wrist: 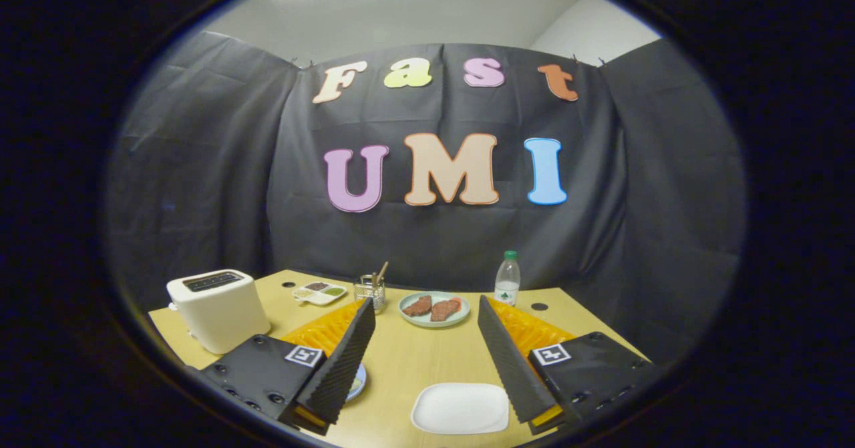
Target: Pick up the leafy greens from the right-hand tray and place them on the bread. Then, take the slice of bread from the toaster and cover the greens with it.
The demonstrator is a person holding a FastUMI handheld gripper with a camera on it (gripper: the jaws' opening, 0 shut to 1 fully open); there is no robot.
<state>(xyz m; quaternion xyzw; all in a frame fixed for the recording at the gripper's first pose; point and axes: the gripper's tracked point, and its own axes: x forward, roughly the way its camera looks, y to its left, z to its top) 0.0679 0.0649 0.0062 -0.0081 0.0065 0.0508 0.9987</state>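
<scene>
The gripper (424, 341) hangs above the tabletop (401, 361) with its fingers (347, 354) spread wide and grasping nothing. Between them, near their bases, lies a white rectangular plate (459, 408). Just beyond the tips sits a round plate (434, 309) holding two brown slices. Left of the fingers stands the white toaster (217, 309); farther back are a small compartment tray (319, 293), a wire holder (369, 291) and a bottle (507, 278).
</scene>
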